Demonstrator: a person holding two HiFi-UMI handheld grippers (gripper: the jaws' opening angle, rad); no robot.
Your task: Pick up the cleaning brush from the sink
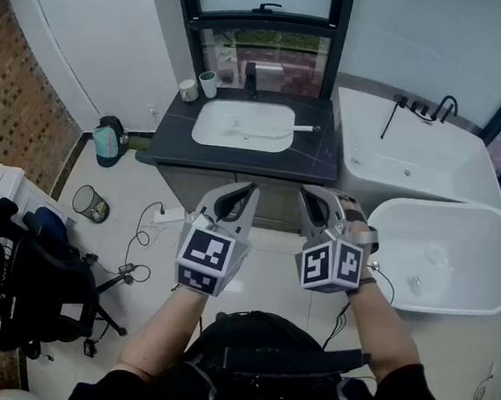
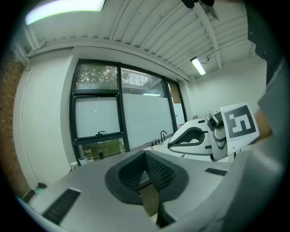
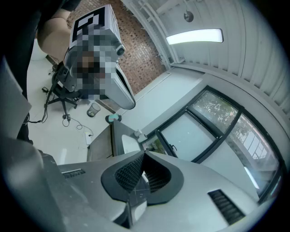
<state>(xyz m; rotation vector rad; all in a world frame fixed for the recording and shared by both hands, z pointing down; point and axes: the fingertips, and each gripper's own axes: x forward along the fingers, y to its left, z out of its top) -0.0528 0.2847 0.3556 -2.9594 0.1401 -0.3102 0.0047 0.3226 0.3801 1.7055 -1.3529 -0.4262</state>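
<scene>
The cleaning brush (image 1: pixel 302 130) is a long thin white tool lying across the right side of the white sink basin (image 1: pixel 232 113), its handle resting over the rim onto the dark counter (image 1: pixel 310 161). My left gripper (image 1: pixel 250 188) and right gripper (image 1: pixel 304 191) are held side by side in the air in front of the vanity, well short of the sink. Both are shut with nothing between the jaws. The left gripper view shows its jaws (image 2: pixel 146 153) closed together, and the right gripper view shows its own (image 3: pixel 144 154) likewise closed. The brush cannot be made out in either gripper view.
Two cups (image 1: pixel 198 86) and a black faucet (image 1: pixel 251 75) stand at the back of the counter. A bathtub (image 1: pixel 410 165) and an oval white tub (image 1: pixel 481 250) lie to the right. An office chair (image 1: pixel 26 280), a waste bin (image 1: pixel 89 202) and cables (image 1: pixel 143 229) sit on the floor at left.
</scene>
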